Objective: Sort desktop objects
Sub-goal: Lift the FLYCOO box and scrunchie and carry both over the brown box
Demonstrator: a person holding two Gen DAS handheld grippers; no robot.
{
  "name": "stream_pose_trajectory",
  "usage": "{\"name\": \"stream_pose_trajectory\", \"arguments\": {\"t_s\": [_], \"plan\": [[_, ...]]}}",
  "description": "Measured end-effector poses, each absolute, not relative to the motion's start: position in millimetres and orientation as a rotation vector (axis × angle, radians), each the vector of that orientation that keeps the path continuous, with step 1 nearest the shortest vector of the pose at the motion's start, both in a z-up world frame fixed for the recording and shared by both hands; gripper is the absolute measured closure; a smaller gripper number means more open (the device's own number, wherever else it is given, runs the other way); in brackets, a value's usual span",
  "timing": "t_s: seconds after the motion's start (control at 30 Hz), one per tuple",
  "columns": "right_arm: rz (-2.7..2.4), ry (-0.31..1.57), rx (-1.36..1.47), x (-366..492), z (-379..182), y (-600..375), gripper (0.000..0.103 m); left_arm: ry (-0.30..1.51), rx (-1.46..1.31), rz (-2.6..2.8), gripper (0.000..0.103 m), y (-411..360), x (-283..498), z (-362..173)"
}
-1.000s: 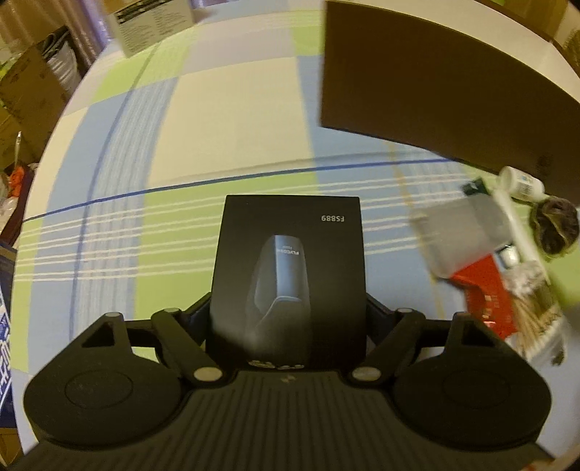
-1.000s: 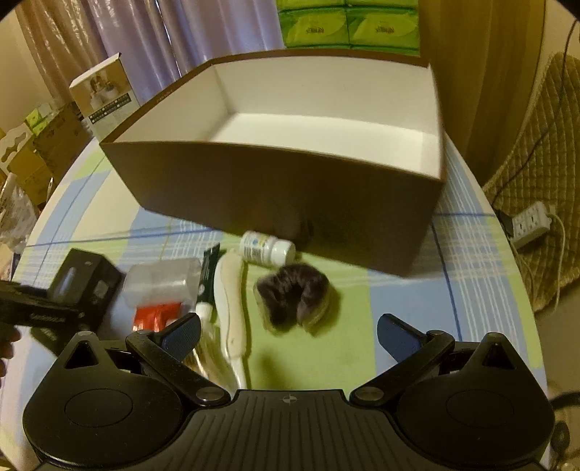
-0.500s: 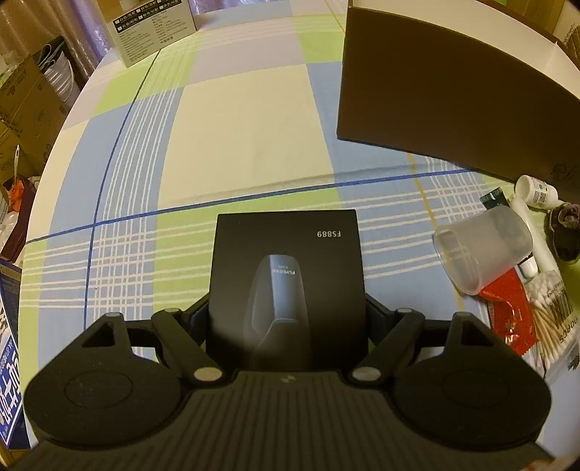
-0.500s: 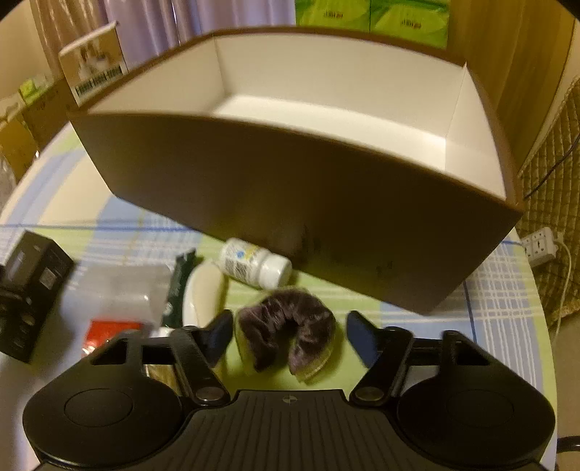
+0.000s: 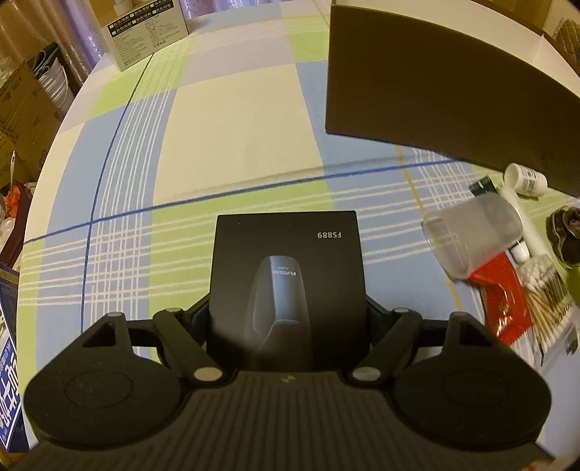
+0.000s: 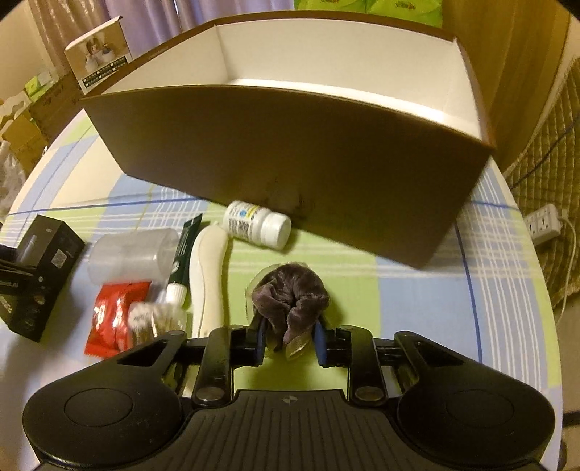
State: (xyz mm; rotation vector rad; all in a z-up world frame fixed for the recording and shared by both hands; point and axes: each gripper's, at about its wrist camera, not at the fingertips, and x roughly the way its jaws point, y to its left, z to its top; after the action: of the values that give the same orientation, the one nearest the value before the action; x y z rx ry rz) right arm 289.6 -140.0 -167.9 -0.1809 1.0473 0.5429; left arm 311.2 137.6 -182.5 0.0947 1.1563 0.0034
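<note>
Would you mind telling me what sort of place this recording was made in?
Most likely a lived-in home room: a round table under a checked tablecloth, curtains behind it, a power strip on the floor, and stacked cardboard boxes alongside.

A lived-in home room: round table point(image 5: 235, 119) with checked cloth, purple curtains point(image 6: 145, 21), stacked cardboard boxes point(image 6: 40, 112), floor power strip point(image 6: 545, 224).

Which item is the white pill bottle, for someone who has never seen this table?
Find the big brown box on the checked tablecloth. At the foot of its near wall a small white pill bottle lies on its side. Unlike the long cream handle beside it, it carries a printed label and a cap.
</note>
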Motion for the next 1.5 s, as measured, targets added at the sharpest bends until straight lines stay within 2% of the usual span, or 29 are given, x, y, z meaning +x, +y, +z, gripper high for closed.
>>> {"name": "stream_pose_trajectory", "arguments": {"t_s": [0.33,0.77,1.13,1.5], "plan": [[0.529,1.056,-0.140,273.8,-148.5,-159.3,0.081,1.136,0.086,-0.013,0.027,134.7,292.8,-164.2],[0.622,1.016,-0.136,260.5,-109.0,-153.0,0.081,1.019,0.072,-0.111,0.027,115.9,283.1,-109.5],[0.671,0.942,-0.127,276.6,-70.6,-150.8,0.081,0.911,0.108,-0.227,0.027,82.9,309.6,-63.9],[0.692,0.855,-0.140,324.6,-37.2,-145.1,0.081,0.821,0.119,-0.313,0.027,41.5,371.2,-28.9]]}}
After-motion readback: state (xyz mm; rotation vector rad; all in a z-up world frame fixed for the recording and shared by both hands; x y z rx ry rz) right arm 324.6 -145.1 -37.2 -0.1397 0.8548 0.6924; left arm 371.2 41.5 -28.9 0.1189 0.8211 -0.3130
